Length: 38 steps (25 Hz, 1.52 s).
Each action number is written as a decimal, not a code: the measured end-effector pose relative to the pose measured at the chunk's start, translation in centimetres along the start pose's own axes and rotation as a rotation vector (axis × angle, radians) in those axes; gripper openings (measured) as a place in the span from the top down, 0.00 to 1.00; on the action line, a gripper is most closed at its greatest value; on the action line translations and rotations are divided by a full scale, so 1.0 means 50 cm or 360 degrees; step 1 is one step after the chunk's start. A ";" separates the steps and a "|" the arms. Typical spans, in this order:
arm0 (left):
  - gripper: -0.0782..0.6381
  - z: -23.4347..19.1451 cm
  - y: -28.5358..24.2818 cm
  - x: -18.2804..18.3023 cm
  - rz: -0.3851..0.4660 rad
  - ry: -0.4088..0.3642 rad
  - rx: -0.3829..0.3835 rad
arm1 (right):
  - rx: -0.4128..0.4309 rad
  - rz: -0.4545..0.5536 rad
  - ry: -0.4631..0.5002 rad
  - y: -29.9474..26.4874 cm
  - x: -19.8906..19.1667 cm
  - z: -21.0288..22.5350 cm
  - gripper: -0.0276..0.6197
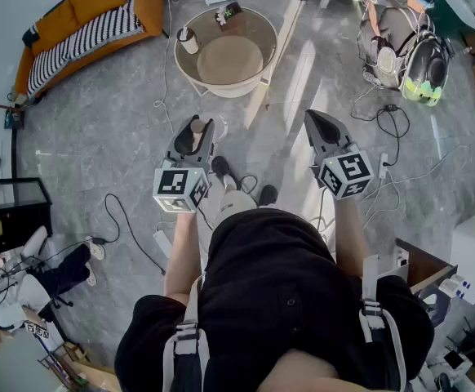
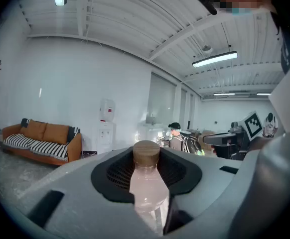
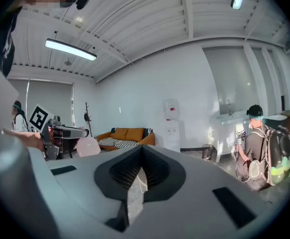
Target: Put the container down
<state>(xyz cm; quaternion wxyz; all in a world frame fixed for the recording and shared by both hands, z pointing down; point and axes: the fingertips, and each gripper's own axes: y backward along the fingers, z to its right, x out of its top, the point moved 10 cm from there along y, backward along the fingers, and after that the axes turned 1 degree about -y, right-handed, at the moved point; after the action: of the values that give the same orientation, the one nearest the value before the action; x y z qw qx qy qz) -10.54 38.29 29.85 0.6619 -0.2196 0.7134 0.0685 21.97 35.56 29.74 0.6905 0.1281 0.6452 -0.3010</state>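
Container (image 2: 146, 188) stands upright, cap (image 2: 146, 152) up, clamped by left hand-held gripper (image 1: 195, 131); right hand-held gripper (image 3: 141, 176) closed, empty.

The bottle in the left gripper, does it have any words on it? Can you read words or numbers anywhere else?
No readable words or numbers anywhere.
Bottle: pale, wooden-looking cap, no label shows.
Cubes on the left gripper and the right gripper: black-and-white square patterns only, not letters.
Water dispenser: a red patch, too small to read.
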 end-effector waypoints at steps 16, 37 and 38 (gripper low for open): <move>0.69 0.047 -0.018 0.012 -0.0030 0.0022 -0.0001 | -0.0035 0.0067 -0.0014 0.032 0.020 0.031 0.95; 0.69 -0.027 -0.144 0.011 -0.0087 -0.0001 -0.0031 | -0.0017 -0.0041 -0.0071 -0.094 0.021 0.088 0.95; 0.69 -0.036 -0.162 0.017 -0.0086 0.0004 -0.0036 | -0.0014 -0.0049 -0.0059 -0.113 0.028 0.094 0.95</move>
<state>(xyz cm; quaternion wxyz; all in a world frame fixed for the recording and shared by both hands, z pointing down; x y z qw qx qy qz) -8.95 30.18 30.81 0.6600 -0.2464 0.7073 0.0585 22.48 28.13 30.21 0.6981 0.1097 0.6356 -0.3110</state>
